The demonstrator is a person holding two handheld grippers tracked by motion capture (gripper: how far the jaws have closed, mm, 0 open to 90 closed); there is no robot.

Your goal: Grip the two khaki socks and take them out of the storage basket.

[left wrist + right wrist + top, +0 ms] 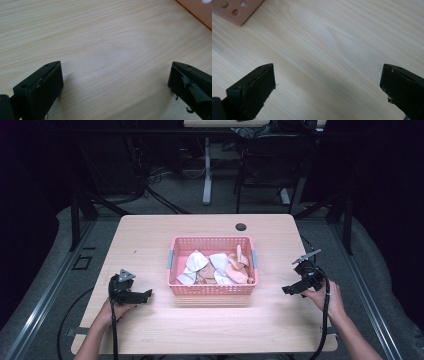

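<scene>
Both my claws wait beside the basket, spread wide and holding nothing.

My left claw (pixel 146 294) sits low over the table (pixel 150 235), left of the pink basket (pixel 212 289); its jaws stand far apart with bare wood between them. My right claw (pixel 286 290) hovers to the basket's right, jaws just as wide, gripping nothing. The basket stands mid-table between my claws, apart from both, and holds a heap of white and peach cloths (pixel 215 267). A basket corner shows at the top of each gripper view.
</scene>
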